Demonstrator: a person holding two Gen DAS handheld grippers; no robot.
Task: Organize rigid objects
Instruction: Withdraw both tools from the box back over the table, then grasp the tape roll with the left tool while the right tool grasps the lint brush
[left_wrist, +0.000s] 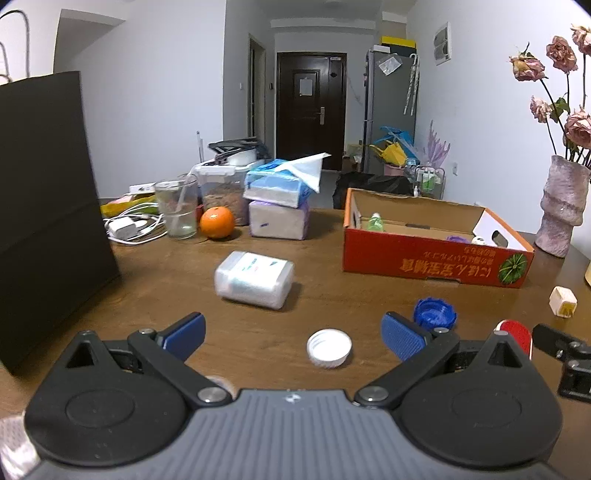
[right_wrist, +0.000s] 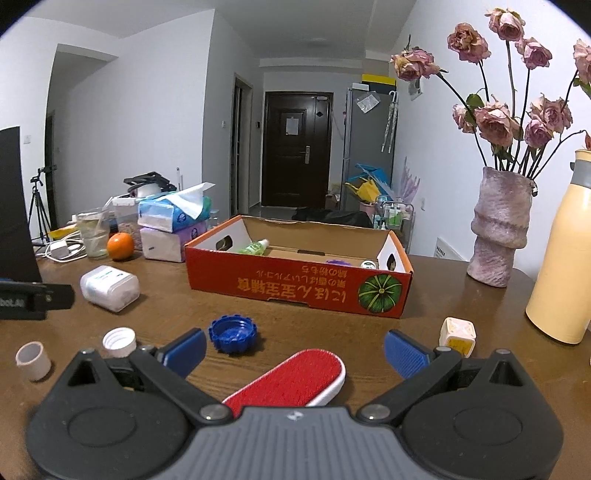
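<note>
- We hold both tools low over the wooden table (right_wrist: 332, 332), with the loose items in front of us and the cardboard box (right_wrist: 295, 288) beyond them as the likely place to put them.
- Left gripper (left_wrist: 293, 334): released, jaws spread wide, nothing between them. The white cap (left_wrist: 328, 348) lies on the table between the two pads, nearer the right one, not touched.
- Right gripper (right_wrist: 295, 349): released, jaws spread wide, empty. The red lint brush (right_wrist: 291, 380) lies flat between and just under the pads, set at an angle.
- White cap: we judge it light, stiff and smooth. It lies open side up; we take it across the ribbed outer wall, which gives the pads some bite.
- Lint brush: we judge it light and rigid, with a soft red face and a hard white rim. We close on the long white edges at mid-length; the angle calls for a wrist turn first.
- Blue cap (right_wrist: 232, 334): notched rim, open side up, stiff; we take it across the notches.
- Small white tube (right_wrist: 33, 360) and cream cube (right_wrist: 457, 338): light and hard; the tube may roll if tipped.
- Plastic jar (right_wrist: 109, 288): it lies on its side, is bulkier and smooth, and may slip; we grip it across the flat sides.
- Box: a green bottle (right_wrist: 255, 246) already lies inside, with a few small items we cannot identify.
</note>
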